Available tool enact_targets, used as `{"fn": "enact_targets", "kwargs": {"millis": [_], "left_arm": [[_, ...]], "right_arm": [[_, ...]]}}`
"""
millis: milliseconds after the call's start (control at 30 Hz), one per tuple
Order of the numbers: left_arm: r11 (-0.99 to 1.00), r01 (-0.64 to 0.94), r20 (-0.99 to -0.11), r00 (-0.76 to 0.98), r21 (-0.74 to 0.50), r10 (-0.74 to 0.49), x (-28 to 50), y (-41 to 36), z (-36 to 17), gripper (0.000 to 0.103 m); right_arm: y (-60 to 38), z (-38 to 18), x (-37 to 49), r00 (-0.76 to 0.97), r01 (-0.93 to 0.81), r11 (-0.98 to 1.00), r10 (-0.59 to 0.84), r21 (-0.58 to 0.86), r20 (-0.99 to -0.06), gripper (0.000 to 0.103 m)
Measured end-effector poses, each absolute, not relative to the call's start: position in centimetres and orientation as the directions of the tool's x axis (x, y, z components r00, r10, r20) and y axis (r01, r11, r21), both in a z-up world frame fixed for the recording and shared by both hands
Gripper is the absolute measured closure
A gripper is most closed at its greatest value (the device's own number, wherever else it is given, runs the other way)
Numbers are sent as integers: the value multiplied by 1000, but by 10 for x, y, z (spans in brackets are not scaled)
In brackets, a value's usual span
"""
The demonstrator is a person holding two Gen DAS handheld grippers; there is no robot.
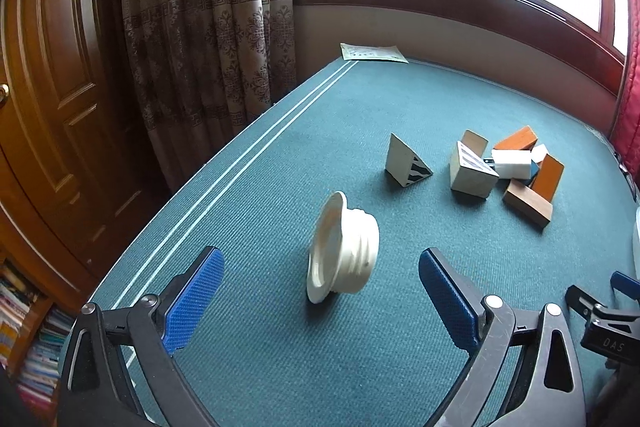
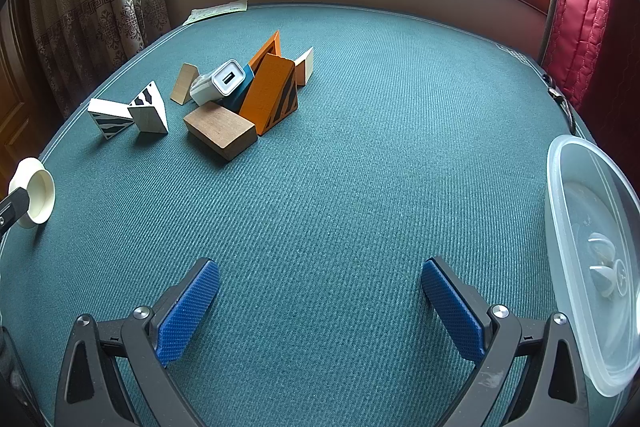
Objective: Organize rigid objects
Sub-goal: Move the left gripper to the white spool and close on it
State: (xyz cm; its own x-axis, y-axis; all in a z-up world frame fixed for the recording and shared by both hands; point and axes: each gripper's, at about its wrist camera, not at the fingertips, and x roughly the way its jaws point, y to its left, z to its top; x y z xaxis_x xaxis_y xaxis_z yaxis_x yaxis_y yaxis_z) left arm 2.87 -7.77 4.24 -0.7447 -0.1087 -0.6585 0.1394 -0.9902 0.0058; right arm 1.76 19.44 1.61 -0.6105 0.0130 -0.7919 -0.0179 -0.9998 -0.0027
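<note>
A white threaded plastic fitting (image 1: 344, 247) lies on its side on the green table cloth (image 1: 280, 347), just ahead of my left gripper (image 1: 320, 291). That gripper is open, and its blue pads (image 1: 196, 303) stand clear of the fitting on both sides. Farther right sits a heap of wooden blocks: a zebra-striped wedge (image 1: 404, 163), an orange block (image 2: 268, 91), a brown block (image 2: 220, 131) and a white charger (image 2: 228, 79) on top. My right gripper (image 2: 320, 303) is open over bare cloth with nothing between its fingers. The fitting (image 2: 36, 191) shows at the left edge of the right wrist view.
A clear plastic container (image 2: 560, 163) with small white pieces inside stands at the right edge. A paper sheet (image 1: 374, 53) lies at the far corner. The table's left edge borders a curtain (image 1: 208, 27) and a wooden door (image 1: 60, 67). Red quilted fabric (image 2: 580, 7) hangs at the right.
</note>
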Motion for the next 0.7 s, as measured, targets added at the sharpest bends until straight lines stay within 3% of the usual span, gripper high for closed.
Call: {"fn": "enact_targets", "kwargs": {"millis": [200,300,567,700], "left_arm": [[-987,163,-686,-716,17,-130,9,-82,31,12],[-986,166,-706,-696,21,-132,1,-83,25,20],[-990,137,-747,-661,-27,-71,-8,-80,13,56],[-994,101,-740,-671,-44,-35,-9,-75,12,63]], "right_arm": [[195,16,18,-610,-18,-1000,13,-3,-792,0],[194,16,18,-611,-18,-1000,13,-3,-792,0],[196,16,18,-614,-17,-1000,7,4,-790,0],[198,17,17,-615,-16,-1000,1,11,-789,0]]}}
